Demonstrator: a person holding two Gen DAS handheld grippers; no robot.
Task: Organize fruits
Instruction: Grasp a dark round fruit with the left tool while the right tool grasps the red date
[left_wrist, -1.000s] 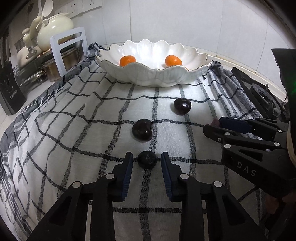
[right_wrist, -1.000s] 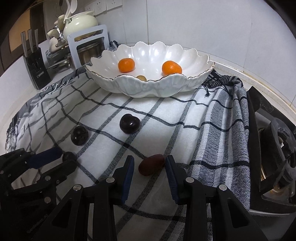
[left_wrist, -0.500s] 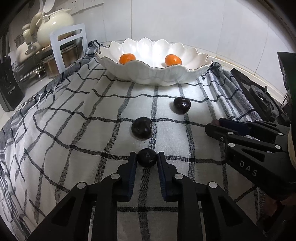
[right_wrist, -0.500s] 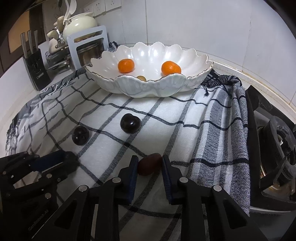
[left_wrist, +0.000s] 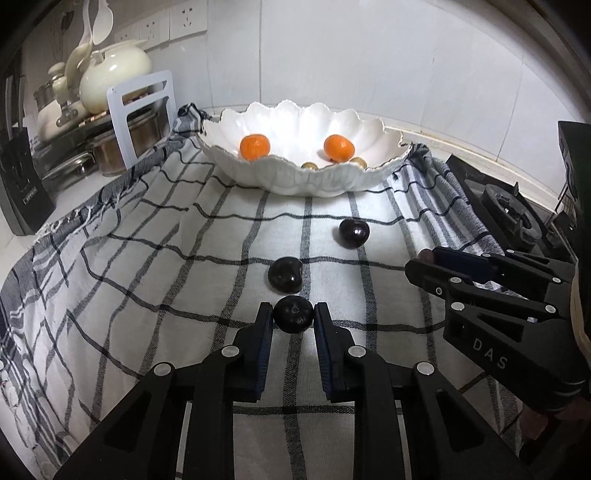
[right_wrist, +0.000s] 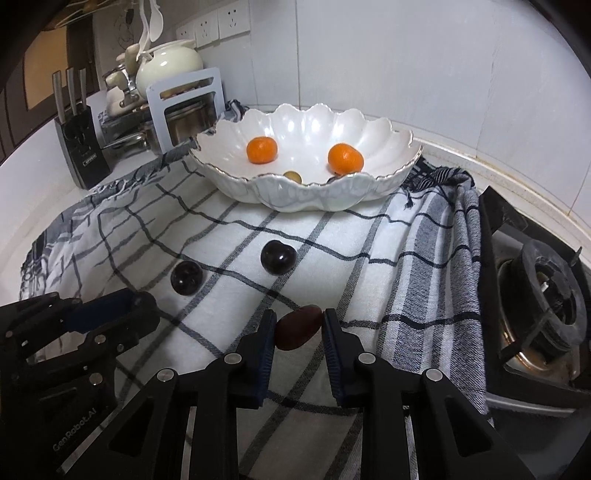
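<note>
Left tongs: pinching a round dark plum at lower centre of the left wrist view, both pads touching it.
Right tongs: pinching a reddish-brown oval fruit at lower centre of the right wrist view.
Loose fruit: two more dark plums on the cloth, one just beyond the held plum, another further up and right.
Bowl: white, scalloped, upper centre; two oranges and small yellowish fruits inside.
Cloth: checked, covers the tabletop; wide bare stretch at the left of the frame.
Edges: pot rack at upper left beside the cloth; gas hob at right, the cloth's bunched border against it; tiled wall close behind the bowl.
</note>
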